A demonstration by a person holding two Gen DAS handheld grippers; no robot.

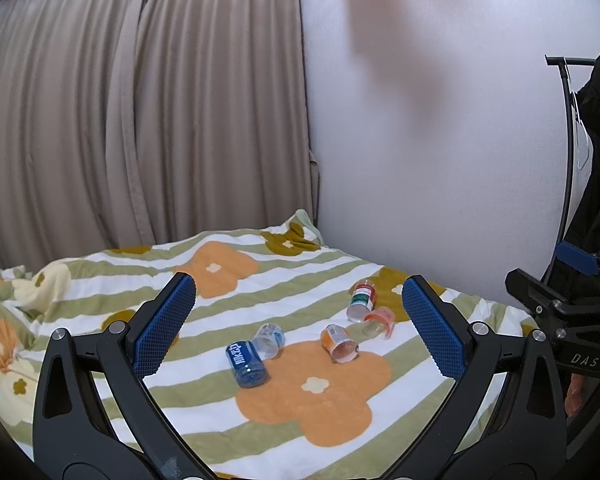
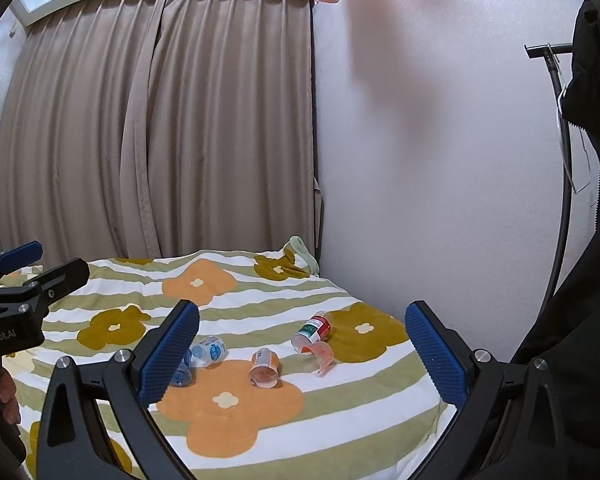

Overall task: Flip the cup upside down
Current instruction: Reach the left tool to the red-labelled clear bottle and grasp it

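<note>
Altogether five cups (image 1: 339, 344) (all toppled)

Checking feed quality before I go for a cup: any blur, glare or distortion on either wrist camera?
Left wrist view: cups sharp, no glare; fisheye bends the curtain, and a soft pinkish shadow lies on the wall. Right wrist view: equally sharp, even light, dark vignette corners; the left finger partly hides the blue cup.

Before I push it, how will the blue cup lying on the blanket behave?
The blue cup lies on its side, so it will probably roll. It looks like thin plastic, likely light. The soft blanket may slow it.
</note>
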